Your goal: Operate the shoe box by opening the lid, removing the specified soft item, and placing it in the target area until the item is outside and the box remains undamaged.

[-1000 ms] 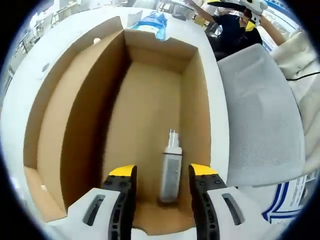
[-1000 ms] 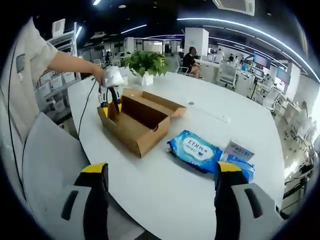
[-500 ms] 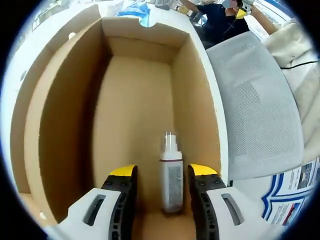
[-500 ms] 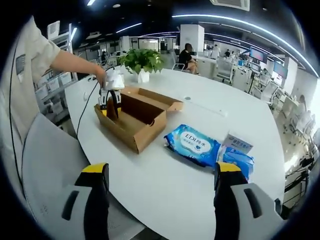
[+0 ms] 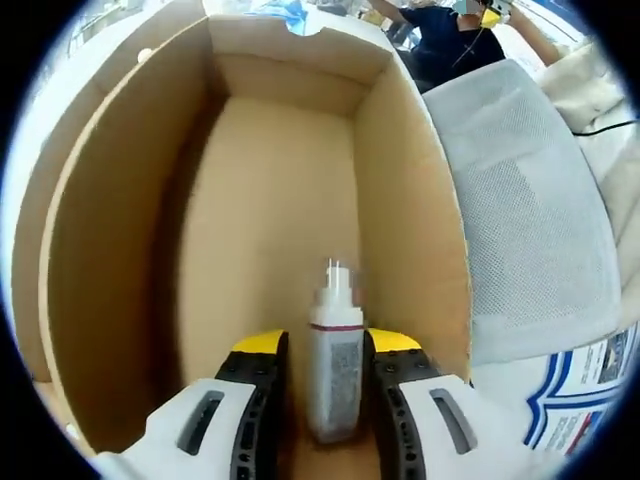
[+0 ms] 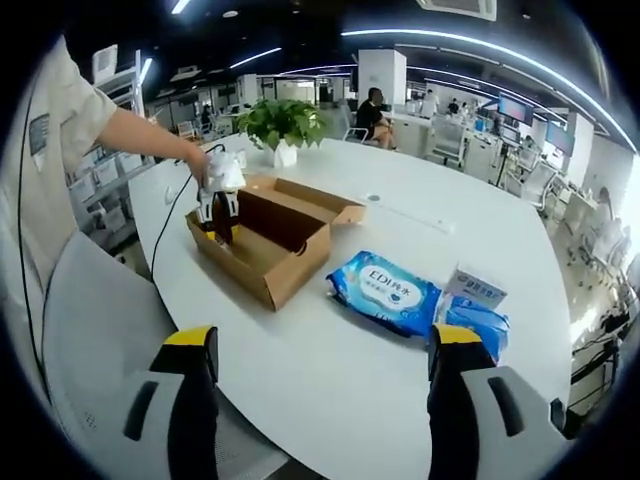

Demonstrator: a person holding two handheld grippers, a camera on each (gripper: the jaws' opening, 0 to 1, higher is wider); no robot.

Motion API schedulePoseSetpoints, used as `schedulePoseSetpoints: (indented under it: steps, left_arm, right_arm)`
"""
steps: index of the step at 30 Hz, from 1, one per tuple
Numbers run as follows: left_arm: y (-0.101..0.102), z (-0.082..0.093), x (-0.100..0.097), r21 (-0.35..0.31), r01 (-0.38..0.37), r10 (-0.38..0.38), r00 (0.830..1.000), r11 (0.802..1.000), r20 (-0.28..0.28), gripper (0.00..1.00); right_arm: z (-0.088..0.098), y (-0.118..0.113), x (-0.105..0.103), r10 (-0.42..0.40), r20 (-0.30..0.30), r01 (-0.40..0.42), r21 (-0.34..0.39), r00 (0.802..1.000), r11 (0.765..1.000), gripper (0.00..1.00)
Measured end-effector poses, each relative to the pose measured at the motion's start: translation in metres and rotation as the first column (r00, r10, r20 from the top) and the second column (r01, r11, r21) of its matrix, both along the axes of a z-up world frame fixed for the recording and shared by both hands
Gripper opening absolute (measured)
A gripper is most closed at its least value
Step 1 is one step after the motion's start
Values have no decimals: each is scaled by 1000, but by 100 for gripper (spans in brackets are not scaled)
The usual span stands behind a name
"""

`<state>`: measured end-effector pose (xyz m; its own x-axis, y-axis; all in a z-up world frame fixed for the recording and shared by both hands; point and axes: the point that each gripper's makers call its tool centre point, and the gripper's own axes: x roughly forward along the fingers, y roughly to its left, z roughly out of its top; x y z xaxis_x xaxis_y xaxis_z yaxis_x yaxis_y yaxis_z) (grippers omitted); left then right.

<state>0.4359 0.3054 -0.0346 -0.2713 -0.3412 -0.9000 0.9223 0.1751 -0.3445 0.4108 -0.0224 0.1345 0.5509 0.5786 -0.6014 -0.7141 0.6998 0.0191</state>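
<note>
The open brown shoe box (image 5: 410, 200) has its lid folded back to the left in the left gripper view. A small white bottle (image 5: 335, 365) with a clear cap lies on the box floor by the near right wall. My left gripper (image 5: 327, 350) is down inside the box, jaws pressed in on the bottle's sides. In the right gripper view the box (image 6: 290, 262) sits on the white table (image 6: 330, 400), and a person's hand holds the left gripper (image 6: 217, 200) in its near end. My right gripper (image 6: 318, 345) hangs wide open over the table's near edge, holding nothing.
A blue wet-wipes pack (image 6: 388, 293) and a smaller tissue pack (image 6: 478, 300) lie right of the box. A potted plant (image 6: 283, 125) stands behind it. A grey mesh chair (image 6: 90, 340) is at the table's left edge, seen also as the chair (image 5: 530, 220) beside the box.
My left gripper has gone deeper into the box and its jaws have closed in on the white bottle. The right gripper stays open and still.
</note>
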Motion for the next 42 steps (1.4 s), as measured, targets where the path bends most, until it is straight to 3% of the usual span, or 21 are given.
schedulePoseSetpoints:
  steps: [4, 12, 25, 33, 42]
  left_arm:
    - [3, 1, 3, 9, -20, 20, 1000, 1000, 18, 25]
    - [5, 0, 2, 24, 7, -9, 998, 1000, 60, 24]
    - [3, -1, 3, 99, -50, 38, 992, 994, 123, 23]
    - [7, 0, -1, 145, -83, 65, 990, 986, 126, 21]
    - [10, 12, 0, 144, -120, 96, 982, 982, 161, 21]
  right_arm:
    - [1, 2, 0, 2, 2, -2, 5, 1000, 1000, 82]
    - [3, 4, 1, 5, 11, -5, 7, 1000, 1000, 81]
    - [3, 6, -1, 3, 13, -4, 15, 1000, 1000, 79]
    - [8, 8, -2, 12, 31, -13, 22, 999, 1000, 78]
    - [12, 10, -5, 32, 63, -34, 26, 997, 999, 74]
